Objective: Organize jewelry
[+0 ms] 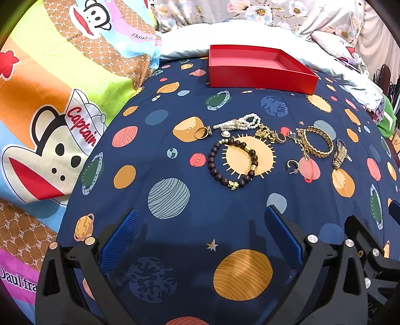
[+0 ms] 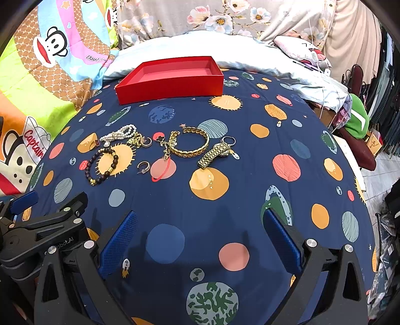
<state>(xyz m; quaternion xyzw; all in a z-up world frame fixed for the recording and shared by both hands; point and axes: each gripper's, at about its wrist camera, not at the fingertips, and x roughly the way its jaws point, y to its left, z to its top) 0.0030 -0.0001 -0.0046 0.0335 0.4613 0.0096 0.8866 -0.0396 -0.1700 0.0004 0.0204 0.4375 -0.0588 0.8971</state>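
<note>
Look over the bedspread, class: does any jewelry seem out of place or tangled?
All of it lies loose on the bedspread, while the red box behind it is empty. The pearl strand lies bunched against a gold chain piece, possibly tangled. Nothing looks broken.

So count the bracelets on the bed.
3: dark beaded bracelet nearest the left gripper, pearl bracelet behind it, gold chain bracelet right of both. The tangled gold pieces may hide more.

**A bedroom at home**

A bed spread with a navy planet-print sheet [image 2: 225, 200], a white pillow [image 2: 190, 47], a cartoon-monkey quilt [image 1: 50, 125] and floral bedding [image 2: 225, 15]; what may be hanging clothes crowd the right edge.
</note>
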